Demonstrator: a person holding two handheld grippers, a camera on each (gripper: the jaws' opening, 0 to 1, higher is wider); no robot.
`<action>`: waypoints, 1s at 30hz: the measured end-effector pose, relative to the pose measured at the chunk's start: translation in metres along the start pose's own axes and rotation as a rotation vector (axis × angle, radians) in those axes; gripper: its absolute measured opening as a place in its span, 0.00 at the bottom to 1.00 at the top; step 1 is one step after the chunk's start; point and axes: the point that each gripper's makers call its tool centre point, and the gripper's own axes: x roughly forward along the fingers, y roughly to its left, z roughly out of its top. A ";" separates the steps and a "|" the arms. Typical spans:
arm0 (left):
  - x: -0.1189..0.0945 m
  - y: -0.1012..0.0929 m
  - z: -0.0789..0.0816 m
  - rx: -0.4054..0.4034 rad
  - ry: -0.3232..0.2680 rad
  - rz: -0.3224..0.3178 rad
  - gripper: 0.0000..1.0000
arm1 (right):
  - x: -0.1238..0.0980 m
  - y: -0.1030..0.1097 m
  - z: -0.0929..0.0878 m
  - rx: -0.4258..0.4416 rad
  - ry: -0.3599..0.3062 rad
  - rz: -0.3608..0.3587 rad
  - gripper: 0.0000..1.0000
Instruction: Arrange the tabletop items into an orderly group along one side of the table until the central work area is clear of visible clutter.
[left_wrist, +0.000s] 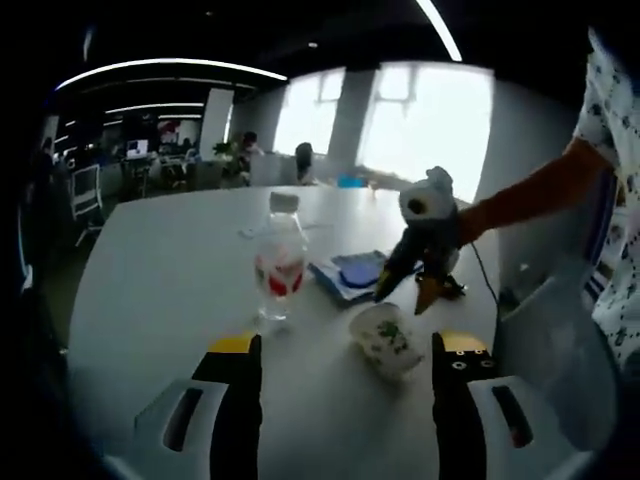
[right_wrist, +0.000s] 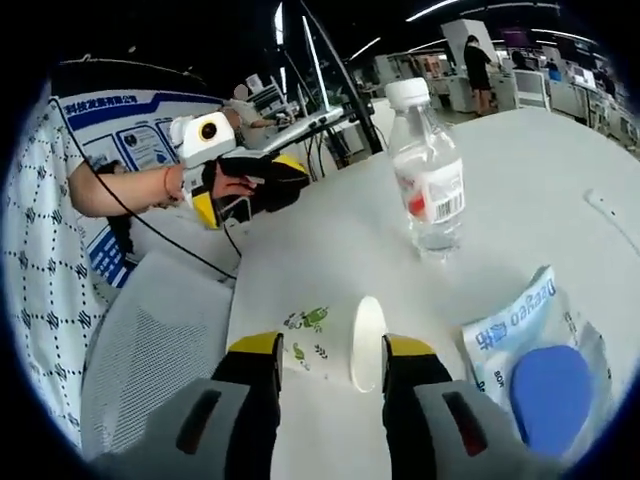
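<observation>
- The counter (right_wrist: 320, 230) carries a loose cluster that I judge not yet grouped to one side.
- The bottle (right_wrist: 428, 175) stands upright near the middle, beyond the packet (right_wrist: 530, 340) with its blue disc.
- The cup (right_wrist: 330, 345) lies on its side between my right gripper (right_wrist: 325, 365) jaws, which sit narrow around it; closing and lifting comes next.
- My left gripper (left_wrist: 340, 365) hovers wide apart, holding nothing.
</observation>
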 end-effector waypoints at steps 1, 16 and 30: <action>0.000 0.000 0.000 -0.002 -0.001 0.002 0.65 | 0.001 0.000 0.000 0.001 0.000 0.002 0.35; -0.002 0.000 -0.001 -0.011 -0.008 0.009 0.63 | 0.011 0.004 0.000 0.038 0.006 0.064 0.18; -0.002 -0.003 -0.005 -0.014 -0.005 0.004 0.62 | 0.010 0.015 0.001 0.026 0.006 0.110 0.07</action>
